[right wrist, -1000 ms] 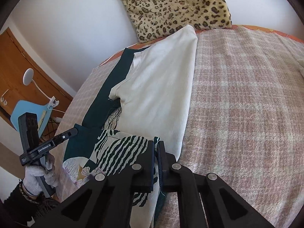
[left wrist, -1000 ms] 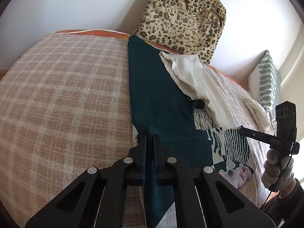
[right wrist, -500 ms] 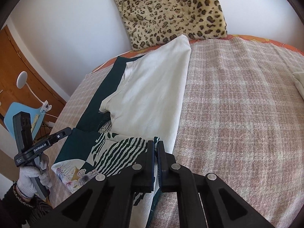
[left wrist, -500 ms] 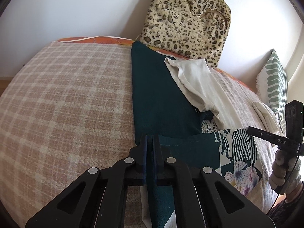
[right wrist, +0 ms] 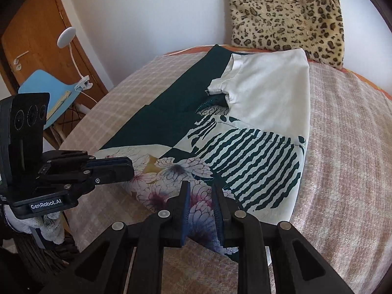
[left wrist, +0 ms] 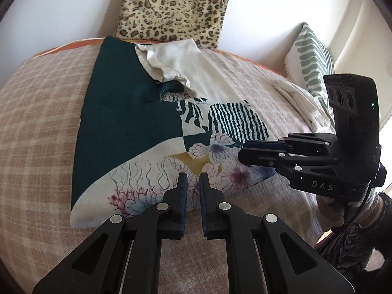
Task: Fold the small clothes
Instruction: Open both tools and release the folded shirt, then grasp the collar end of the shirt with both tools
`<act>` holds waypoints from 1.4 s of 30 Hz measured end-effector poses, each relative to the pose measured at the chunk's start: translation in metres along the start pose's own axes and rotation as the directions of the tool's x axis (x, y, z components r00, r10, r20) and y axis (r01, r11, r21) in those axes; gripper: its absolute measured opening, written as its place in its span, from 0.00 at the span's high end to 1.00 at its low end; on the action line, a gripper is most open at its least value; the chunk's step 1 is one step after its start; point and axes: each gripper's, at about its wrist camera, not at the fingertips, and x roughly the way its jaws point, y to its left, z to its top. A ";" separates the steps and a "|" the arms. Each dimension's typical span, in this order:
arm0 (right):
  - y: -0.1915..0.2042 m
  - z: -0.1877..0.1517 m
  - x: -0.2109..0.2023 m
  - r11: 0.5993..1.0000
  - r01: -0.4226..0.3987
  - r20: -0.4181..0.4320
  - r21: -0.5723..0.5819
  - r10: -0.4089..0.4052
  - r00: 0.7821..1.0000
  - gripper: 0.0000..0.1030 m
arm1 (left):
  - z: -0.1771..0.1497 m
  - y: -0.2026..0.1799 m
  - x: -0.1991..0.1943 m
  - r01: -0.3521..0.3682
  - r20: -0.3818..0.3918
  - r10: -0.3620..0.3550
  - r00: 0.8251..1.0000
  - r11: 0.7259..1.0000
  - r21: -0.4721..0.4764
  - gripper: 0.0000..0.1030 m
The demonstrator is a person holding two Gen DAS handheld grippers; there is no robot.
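Note:
A folded garment [left wrist: 137, 127], dark green with a striped and floral print, lies flat on the plaid bed cover [left wrist: 39, 127]. A cream part [left wrist: 196, 68] lies over its far right. My left gripper [left wrist: 193, 178] is open, just above the garment's near floral edge, holding nothing. My right gripper [right wrist: 201, 188] is open too, its fingers either side of the near floral edge [right wrist: 196, 205]. It shows from the side in the left wrist view [left wrist: 247, 152], at the garment's right corner. The left gripper shows in the right wrist view [right wrist: 125, 169].
A leopard-print cushion [left wrist: 174, 7] leans on the wall behind the garment. A green-striped pillow [left wrist: 311, 58] and a cream cloth [left wrist: 299, 98] lie at the right. A blue chair [right wrist: 49, 95] and wooden door [right wrist: 36, 41] stand beyond the bed's left side.
Both grippers were shut on the garment's hem; they carried it over, laid it flat with the floral side up, and opened. The garment now lies released.

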 end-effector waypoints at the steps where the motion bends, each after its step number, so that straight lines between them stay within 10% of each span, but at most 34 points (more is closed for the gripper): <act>1: 0.001 -0.004 0.002 0.999 0.028 -0.012 -0.017 -0.028 1.000 0.81 | -0.004 0.002 0.003 -0.013 -0.012 0.013 1.000 1.000 0.005 0.92; 8: -0.020 -0.018 -0.014 0.995 0.099 -0.041 0.007 -0.098 0.994 0.78 | 0.003 0.038 -0.030 -0.048 0.041 0.052 0.998 0.996 -0.080 0.92; 12: -0.037 -0.015 -0.028 0.995 0.038 -0.014 0.094 -0.037 0.999 0.73 | 0.021 0.071 -0.041 -0.088 0.066 0.098 0.993 0.986 -0.143 0.71; 19: -0.052 0.013 -0.033 0.988 0.103 0.074 0.117 -0.112 0.991 0.40 | 0.087 0.109 -0.028 0.017 0.075 -0.001 0.997 0.978 -0.209 0.56; 42: -0.224 0.166 0.100 0.921 -0.078 0.044 0.381 0.067 0.997 0.26 | 0.224 0.229 0.122 0.011 0.052 0.008 0.999 0.936 -0.352 0.49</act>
